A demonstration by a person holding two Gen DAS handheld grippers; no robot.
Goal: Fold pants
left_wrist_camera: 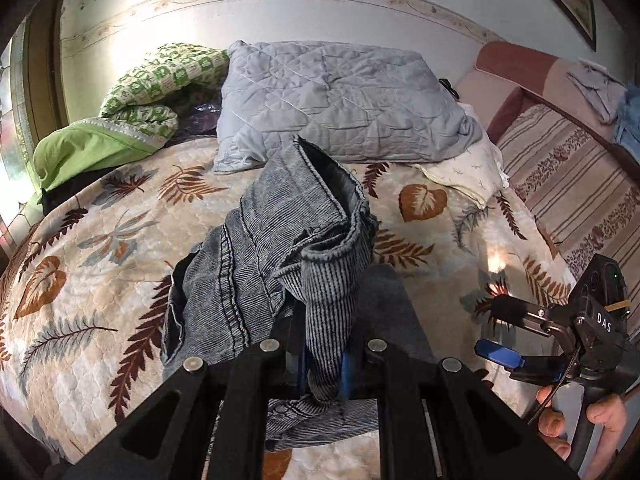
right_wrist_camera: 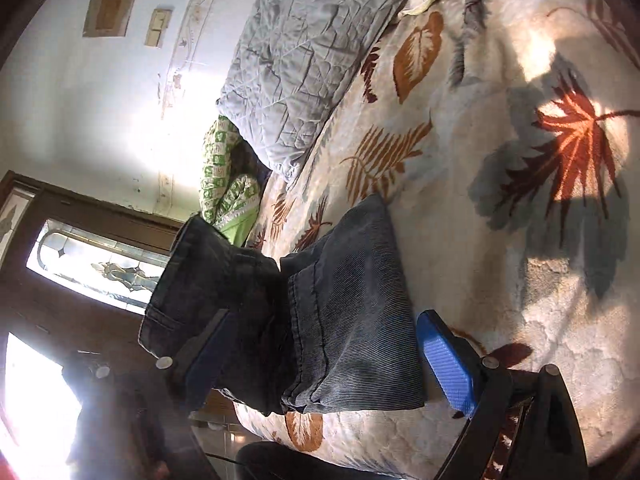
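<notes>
Left claw (left_wrist_camera: pixel 320 364) pinches pants (left_wrist_camera: pixel 280 240); only right wrist view shows window (right_wrist_camera: pixel 100 264).

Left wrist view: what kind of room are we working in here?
Most likely a bedroom in a home: a bed with a leaf-print bedspread, a grey quilted pillow against the wall, and a striped sofa beside it.

I count one pair of grey denim pants (left_wrist_camera: pixel 276 248), two tongs, the left tongs (left_wrist_camera: pixel 322 364) and the right tongs (left_wrist_camera: pixel 500 332), and one bed (left_wrist_camera: pixel 100 320) with one leaf-print cover. On the bed are one grey quilted pillow (left_wrist_camera: pixel 340 100) and one green patterned blanket (left_wrist_camera: pixel 156 92). One striped sofa (left_wrist_camera: pixel 568 184) stands beside.
</notes>
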